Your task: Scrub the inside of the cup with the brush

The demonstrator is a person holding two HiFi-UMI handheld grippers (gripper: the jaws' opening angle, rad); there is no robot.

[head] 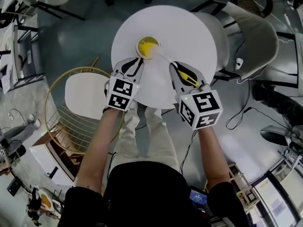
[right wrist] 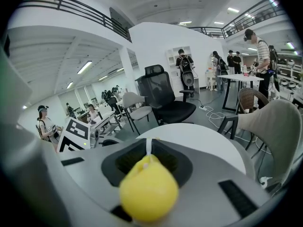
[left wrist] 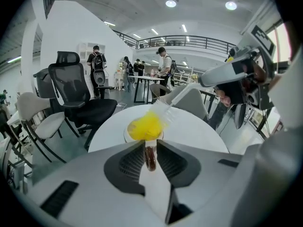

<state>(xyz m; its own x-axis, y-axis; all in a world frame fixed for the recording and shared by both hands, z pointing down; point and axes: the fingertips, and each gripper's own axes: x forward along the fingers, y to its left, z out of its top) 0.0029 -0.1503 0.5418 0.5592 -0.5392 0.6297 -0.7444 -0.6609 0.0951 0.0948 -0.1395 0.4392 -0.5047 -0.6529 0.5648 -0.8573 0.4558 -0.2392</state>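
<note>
Nearest the camera, a person's forearms (head: 97, 150) are stretched out over light trousers, and a handheld gripper is carried in each hand at the near edge of a round white table (head: 189, 32). The left gripper (head: 134, 61) is clenched on a brown loop (left wrist: 150, 157) at the near side of the cup (head: 138, 48). The loop, apparently the cup's handle, is pinched between the two jaws. The right gripper (head: 180, 67) is clamped on the brush (head: 188, 77): the thin white shaft is caught between the closed jaws, and the rounded yellow handle end is left sticking out behind them. The shaft is run leftward across the tabletop to the cup, which is placed just beyond the left gripper's tips, left of the table's middle. The fluffy yellow head (left wrist: 147, 126) is set at the cup's mouth, and the opening is filled with yellow. Farther out, a gold wire chair (head: 85, 96) is seen on the left and a pale shell chair (head: 255, 37) on the right, both on grey floor. In the hall beyond, a black office chair (left wrist: 78, 91) and standing people (left wrist: 165, 65) are visible.
</note>
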